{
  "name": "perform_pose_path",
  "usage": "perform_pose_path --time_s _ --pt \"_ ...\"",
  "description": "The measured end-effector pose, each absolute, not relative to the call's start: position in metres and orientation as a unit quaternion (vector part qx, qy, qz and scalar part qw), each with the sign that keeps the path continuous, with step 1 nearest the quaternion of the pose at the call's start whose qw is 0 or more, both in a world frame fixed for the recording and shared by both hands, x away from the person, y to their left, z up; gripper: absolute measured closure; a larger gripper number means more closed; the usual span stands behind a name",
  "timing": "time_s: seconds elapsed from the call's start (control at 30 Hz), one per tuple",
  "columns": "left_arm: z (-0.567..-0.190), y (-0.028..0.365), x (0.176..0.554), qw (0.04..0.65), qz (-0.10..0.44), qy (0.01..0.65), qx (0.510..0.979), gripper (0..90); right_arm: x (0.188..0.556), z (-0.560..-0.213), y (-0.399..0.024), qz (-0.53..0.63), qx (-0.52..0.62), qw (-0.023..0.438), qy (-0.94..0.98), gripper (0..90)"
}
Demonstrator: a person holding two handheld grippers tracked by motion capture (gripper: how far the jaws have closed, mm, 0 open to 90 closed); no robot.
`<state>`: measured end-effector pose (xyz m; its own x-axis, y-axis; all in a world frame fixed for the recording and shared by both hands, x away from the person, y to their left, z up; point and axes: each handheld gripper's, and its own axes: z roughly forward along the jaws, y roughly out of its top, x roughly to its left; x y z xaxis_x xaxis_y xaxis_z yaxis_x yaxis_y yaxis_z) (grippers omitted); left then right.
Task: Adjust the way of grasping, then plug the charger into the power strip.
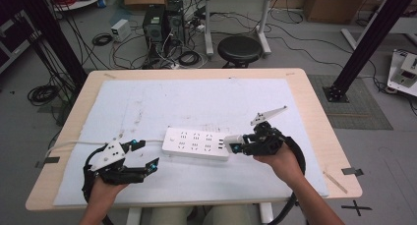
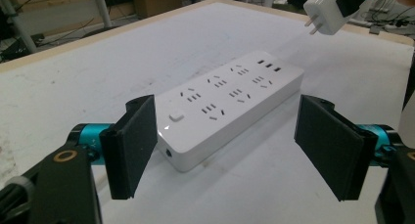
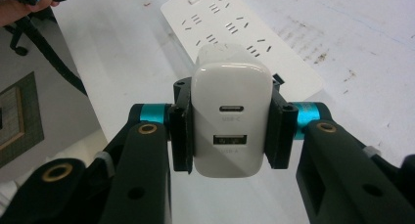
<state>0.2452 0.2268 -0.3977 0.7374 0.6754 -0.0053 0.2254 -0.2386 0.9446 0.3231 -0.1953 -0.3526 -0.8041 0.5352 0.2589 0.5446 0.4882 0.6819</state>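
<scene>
Your right gripper [image 1: 235, 147] is clamped on a white charger [image 3: 231, 121], its jaws pressing the two sides of the body. In the right gripper view the charger's back faces you, with two ports one above the other. In the left gripper view the same charger [image 2: 329, 10] hangs in the air at the top right, its two metal prongs bare and pointing down and toward the strip.

The white strip [image 1: 197, 143] lies flat on the pale mat in the middle of the bench [image 1: 319, 112], with several rows of sockets on its top face. All the sockets you can see look empty.

Your left gripper [image 1: 146, 155] stands wide open and holds nothing. It sits just beside the strip's near-left end, apart from it.

So the pickup is done and the charger is carried to the strip's right end. The plugging in is left: the prongs are not yet in any socket. From the high view the charger seems level with the strip's end, though how high it sits above it is hard to judge.
</scene>
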Motion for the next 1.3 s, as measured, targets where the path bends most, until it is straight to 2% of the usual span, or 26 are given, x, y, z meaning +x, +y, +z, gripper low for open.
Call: perform_pose_path --time_s 0.53,1.3 --pt "-0.400 0.237 0.239 0.548 0.215 0.301 0.750 24.1 0.332 -0.336 -0.178 -0.378 -0.289 -0.007 -0.879 63.4" --pt "-0.412 0.246 0.247 0.556 0.209 0.306 0.744 24.1 0.370 -0.307 -0.123 -0.282 -0.200 -0.020 -0.938 63.5"
